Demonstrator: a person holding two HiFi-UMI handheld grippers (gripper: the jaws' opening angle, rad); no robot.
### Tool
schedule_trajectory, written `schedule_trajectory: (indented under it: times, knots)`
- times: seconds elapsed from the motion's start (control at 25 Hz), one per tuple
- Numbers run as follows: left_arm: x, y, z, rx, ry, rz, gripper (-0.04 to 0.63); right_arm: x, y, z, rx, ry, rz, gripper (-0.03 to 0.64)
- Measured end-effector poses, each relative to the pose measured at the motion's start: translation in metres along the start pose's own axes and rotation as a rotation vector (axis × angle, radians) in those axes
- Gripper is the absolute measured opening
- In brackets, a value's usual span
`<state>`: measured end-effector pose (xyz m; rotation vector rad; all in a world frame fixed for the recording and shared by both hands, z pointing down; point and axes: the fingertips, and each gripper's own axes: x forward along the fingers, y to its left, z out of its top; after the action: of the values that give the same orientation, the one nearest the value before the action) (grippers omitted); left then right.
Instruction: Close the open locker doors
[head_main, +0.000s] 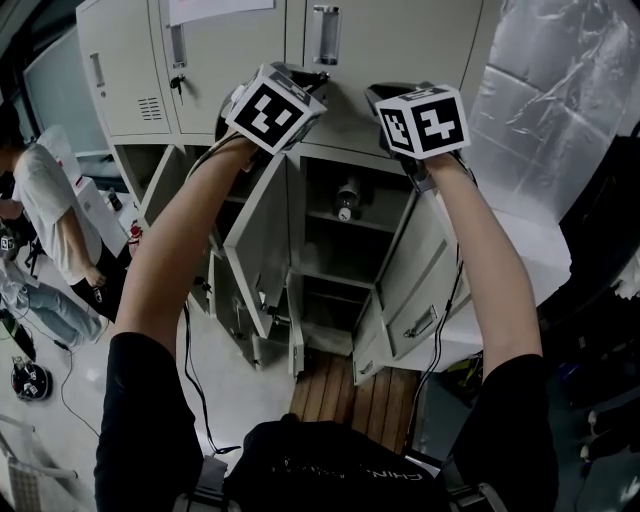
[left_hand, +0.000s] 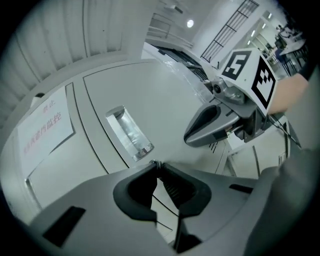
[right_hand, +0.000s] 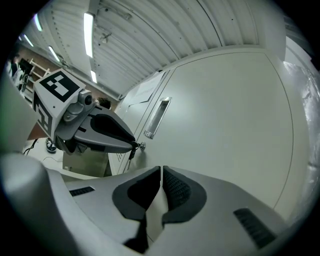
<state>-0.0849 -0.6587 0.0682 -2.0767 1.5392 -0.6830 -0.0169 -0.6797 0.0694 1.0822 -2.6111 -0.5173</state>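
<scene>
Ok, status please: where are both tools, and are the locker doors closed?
Left tool shut on small key in upper door. Right tool shut, empty. Lower locker doors wide open. Bottle on shelf inside, not blocking.

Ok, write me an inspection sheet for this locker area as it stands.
Surface: grey floor; wooden slats at the foot of the lockers.
Job's things: left open door and right open door of the lower locker stand wide; upper door closed.
Clutter: bottle on a shelf inside the open locker.
Grippers: left tool closed on what looks like a key in the upper door's lock; right tool shut, empty.
Cables: left-arm cable and right-arm cable hang loose.
Surroundings: person at left; plastic sheeting at right.
</scene>
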Motion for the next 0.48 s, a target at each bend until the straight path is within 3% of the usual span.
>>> schedule_trajectory:
  times: [0.48]
  knots:
    - [-0.0046,0.0056,0.0024,-0.409,-0.104,-0.009,0.051,0.0000,0.0004,-0.0009,0.051,0.004,-0.026,0.040]
